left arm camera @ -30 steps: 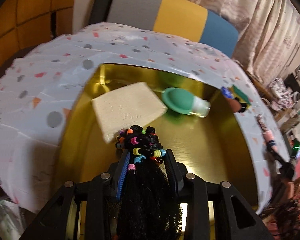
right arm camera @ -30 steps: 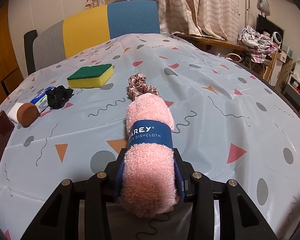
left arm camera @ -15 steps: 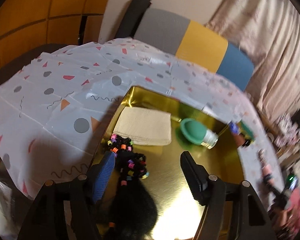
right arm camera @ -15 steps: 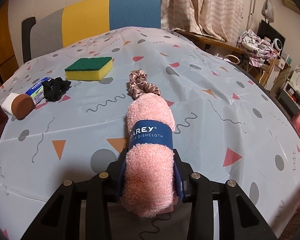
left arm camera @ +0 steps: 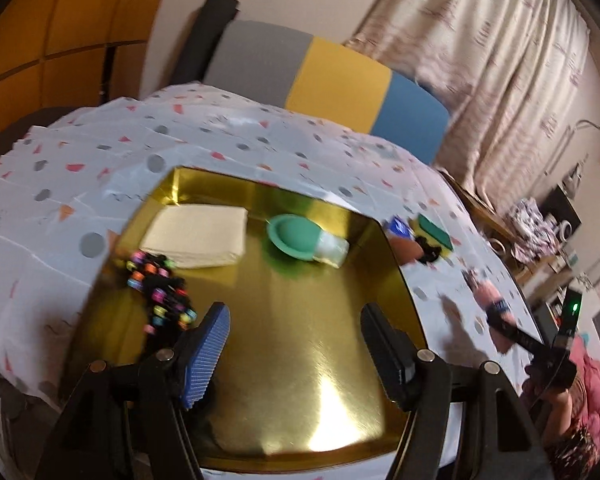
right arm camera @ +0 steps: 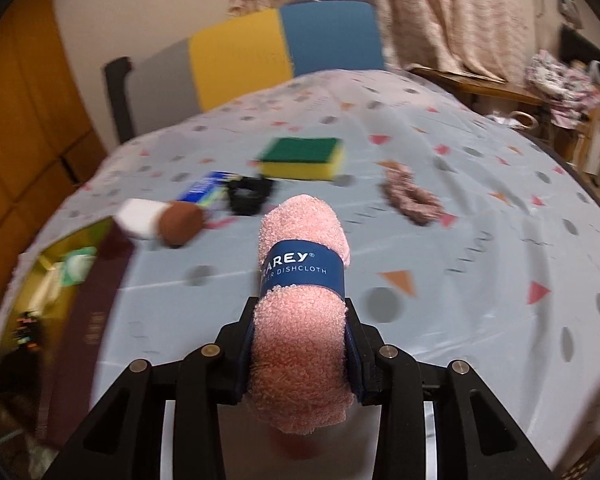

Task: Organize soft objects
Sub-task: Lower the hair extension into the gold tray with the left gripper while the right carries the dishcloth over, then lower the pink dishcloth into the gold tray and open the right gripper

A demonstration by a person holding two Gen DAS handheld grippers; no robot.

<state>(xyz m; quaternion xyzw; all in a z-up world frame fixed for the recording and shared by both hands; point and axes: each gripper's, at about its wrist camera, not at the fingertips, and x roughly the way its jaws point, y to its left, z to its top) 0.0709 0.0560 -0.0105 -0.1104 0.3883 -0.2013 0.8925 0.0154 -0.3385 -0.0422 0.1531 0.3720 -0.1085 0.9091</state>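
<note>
My left gripper (left arm camera: 296, 330) stands open above the gold tray (left arm camera: 300, 364), with nothing between its fingers. In the tray lie a black beaded hair piece (left arm camera: 160, 292) left of the gripper, a folded cream cloth (left arm camera: 198, 236) and a green-capped container (left arm camera: 304, 240). My right gripper (right arm camera: 300, 344) is shut on a rolled pink dishcloth (right arm camera: 300, 320) with a blue band, lifted above the patterned tablecloth. In the left wrist view the right gripper (left arm camera: 500, 320) with the pink roll shows at the right, over the table.
On the tablecloth lie a green-and-yellow sponge (right arm camera: 300, 158), a pink scrunchie (right arm camera: 412, 196), a black scrunchie (right arm camera: 250, 196), a blue packet (right arm camera: 204, 192) and a brown-and-white roll (right arm camera: 160, 222). The tray's edge (right arm camera: 80, 280) shows at the left. A chair (right arm camera: 260, 52) stands behind the table.
My left gripper opened, left the beaded hair piece in the tray and pulled up and back. My right gripper lifted the pink dishcloth and swung left toward the tray.
</note>
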